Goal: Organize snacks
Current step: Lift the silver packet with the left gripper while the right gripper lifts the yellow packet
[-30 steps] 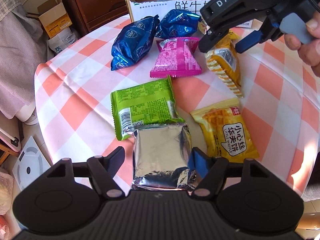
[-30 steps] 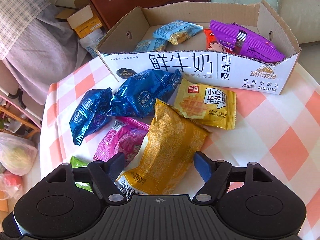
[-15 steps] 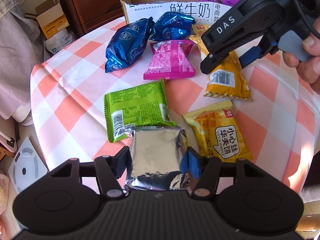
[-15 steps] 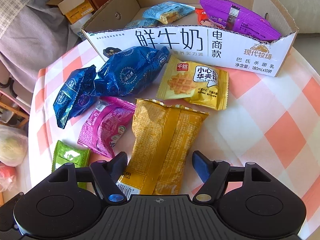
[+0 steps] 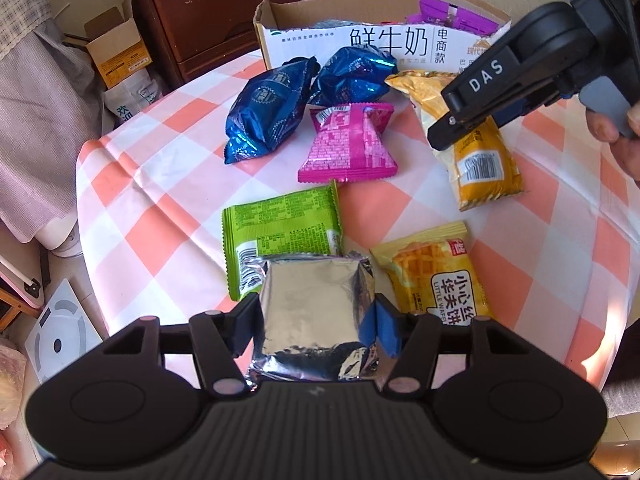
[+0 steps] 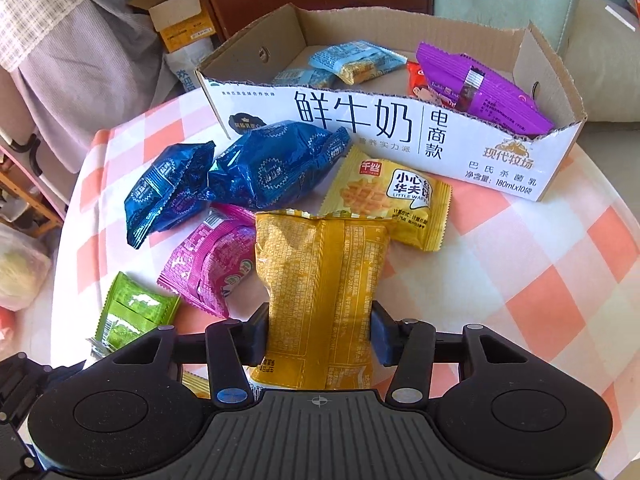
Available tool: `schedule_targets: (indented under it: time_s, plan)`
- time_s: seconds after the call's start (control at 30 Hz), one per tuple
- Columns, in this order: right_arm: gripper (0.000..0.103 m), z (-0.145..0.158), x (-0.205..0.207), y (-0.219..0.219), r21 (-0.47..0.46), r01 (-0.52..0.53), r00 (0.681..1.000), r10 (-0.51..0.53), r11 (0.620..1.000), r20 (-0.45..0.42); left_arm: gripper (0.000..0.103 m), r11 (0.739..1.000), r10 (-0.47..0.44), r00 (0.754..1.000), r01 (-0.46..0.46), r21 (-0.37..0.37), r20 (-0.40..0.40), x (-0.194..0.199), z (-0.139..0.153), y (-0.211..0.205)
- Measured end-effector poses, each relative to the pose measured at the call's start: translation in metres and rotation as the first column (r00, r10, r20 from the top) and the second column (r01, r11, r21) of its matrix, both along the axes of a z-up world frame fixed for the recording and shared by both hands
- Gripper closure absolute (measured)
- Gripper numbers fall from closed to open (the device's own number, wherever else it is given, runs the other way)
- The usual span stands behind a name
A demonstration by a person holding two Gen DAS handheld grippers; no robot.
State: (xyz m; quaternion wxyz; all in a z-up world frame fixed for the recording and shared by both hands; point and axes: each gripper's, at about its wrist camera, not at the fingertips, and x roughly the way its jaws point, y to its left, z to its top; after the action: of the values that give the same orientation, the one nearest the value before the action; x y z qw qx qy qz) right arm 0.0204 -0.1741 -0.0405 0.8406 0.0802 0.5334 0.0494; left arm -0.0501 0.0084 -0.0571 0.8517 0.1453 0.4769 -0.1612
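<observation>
Straight ahead of the right tongs (image 6: 318, 332), closing around the gold crinkled packet (image 6: 322, 296) lengthwise, stands the open cardboard box (image 6: 360, 124), while the left tongs (image 5: 316, 330) grip the silver foil packet (image 5: 314, 320).

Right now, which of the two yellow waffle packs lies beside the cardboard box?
The waffle pack just above the right tongs' mustard packet; the other waffle pack lies by the foil packet.

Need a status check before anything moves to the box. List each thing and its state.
left gripper: shut on silver packet
right gripper: jaws closing, pinching gold packet
cardboard box: open, holds some snacks
pink packet: loose on table
green packet: loose on table, silver packet overlapping
</observation>
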Motion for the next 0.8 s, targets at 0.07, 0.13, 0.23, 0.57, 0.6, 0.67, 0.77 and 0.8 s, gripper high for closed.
schedule_targets:
  time_s: [0.07,0.13,0.23,0.57,0.6,0.67,0.77,0.8]
  plan:
    - [0.055,0.004,-0.002,-0.001,-0.008,-0.01,1.0,0.01,1.0,0.02,0.044,1.0,0.01,1.0,-0.01,-0.007,0.014,0.002,0.005,-0.001]
    - [0.055,0.007,-0.003,-0.004,-0.011,-0.015,0.999,0.015,1.0,0.034,0.044,1.0,0.019,0.999,-0.019,-0.02,0.028,0.004,0.011,-0.002]
    - [0.055,0.01,-0.004,-0.006,-0.016,-0.018,0.998,0.019,1.0,0.051,0.044,0.999,0.038,0.998,-0.036,-0.032,0.044,0.008,0.016,-0.004]
    - [0.055,0.016,-0.006,-0.011,-0.026,-0.032,0.996,0.035,0.999,0.087,0.044,0.994,0.102,0.991,-0.097,-0.05,0.087,0.023,0.029,-0.01]
    - [0.055,0.016,-0.007,-0.011,-0.03,-0.033,0.995,0.035,0.999,0.089,0.044,0.994,0.106,0.99,-0.102,-0.046,0.091,0.024,0.03,-0.01]
    - [0.055,0.017,-0.007,-0.013,-0.034,-0.031,0.995,0.034,0.999,0.093,0.044,0.993,0.117,0.989,-0.113,-0.04,0.095,0.026,0.03,-0.009]
    - [0.055,0.018,-0.008,-0.016,-0.036,-0.028,0.995,0.031,0.999,0.096,0.044,0.99,0.137,0.986,-0.134,-0.039,0.091,0.028,0.029,-0.005]
    - [0.055,0.018,-0.008,-0.018,-0.037,-0.027,0.995,0.03,0.999,0.098,0.044,0.989,0.143,0.985,-0.14,-0.036,0.092,0.029,0.029,-0.004]
